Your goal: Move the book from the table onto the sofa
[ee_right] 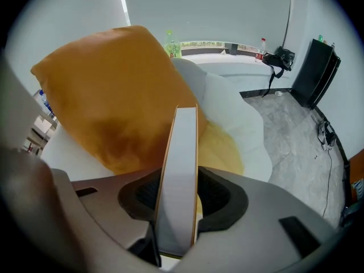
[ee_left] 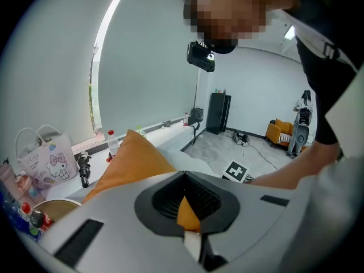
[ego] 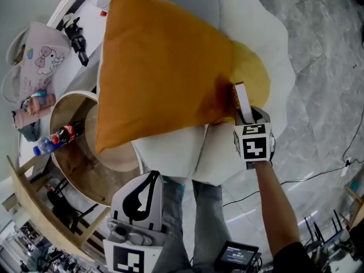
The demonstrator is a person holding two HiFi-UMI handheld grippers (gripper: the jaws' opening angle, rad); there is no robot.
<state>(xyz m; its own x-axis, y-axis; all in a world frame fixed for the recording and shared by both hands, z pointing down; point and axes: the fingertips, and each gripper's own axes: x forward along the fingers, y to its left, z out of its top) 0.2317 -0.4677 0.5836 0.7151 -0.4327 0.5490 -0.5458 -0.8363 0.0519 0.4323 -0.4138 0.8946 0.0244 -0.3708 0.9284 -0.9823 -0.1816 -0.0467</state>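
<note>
Sofa (ego: 250,33) below — book (ee_right: 179,175) upright in right gripper (ee_right: 181,209)

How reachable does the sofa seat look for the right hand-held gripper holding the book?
Probably yes: the right hand-held gripper holds the book upright beside the orange cushion, and bare white sofa lies open next to it.
</note>
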